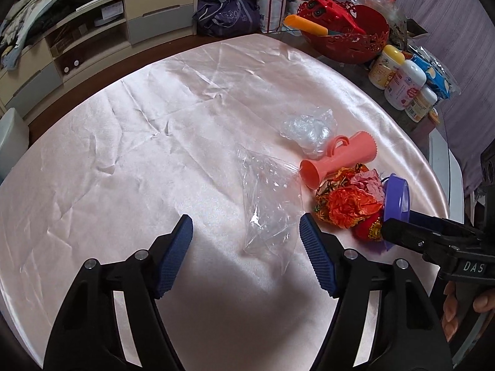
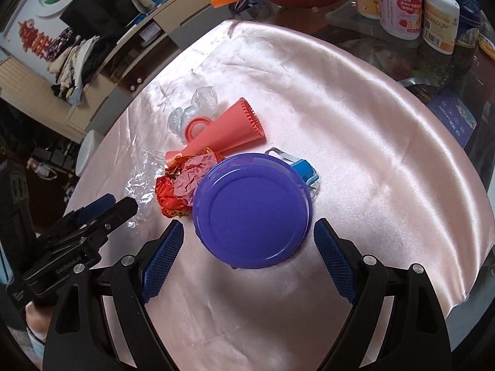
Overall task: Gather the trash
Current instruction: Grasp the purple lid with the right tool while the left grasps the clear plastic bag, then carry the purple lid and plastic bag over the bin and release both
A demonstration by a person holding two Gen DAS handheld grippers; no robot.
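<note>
On the pink satin cloth (image 1: 123, 154) lies a heap of trash. A flat clear plastic bag (image 1: 269, 204) lies between the open fingers of my left gripper (image 1: 246, 235). A crumpled clear wrapper (image 1: 309, 126), a salmon plastic cone (image 1: 337, 157), crumpled orange-red foil and pink paper (image 1: 352, 198) and a purple round lid (image 1: 397, 198) lie to its right. My right gripper (image 2: 249, 238) is open, its fingers on either side of the purple lid (image 2: 252, 210). The foil wad (image 2: 176, 194), the cone (image 2: 229, 130) and a blue item (image 2: 304, 170) behind the lid also show there.
At the table's far right stand a red basket (image 1: 349, 37) with a toy and an orange stick, several white bottles (image 1: 402, 80) and a blue packet. A low cabinet (image 1: 92, 40) and bags stand beyond the table's far edge.
</note>
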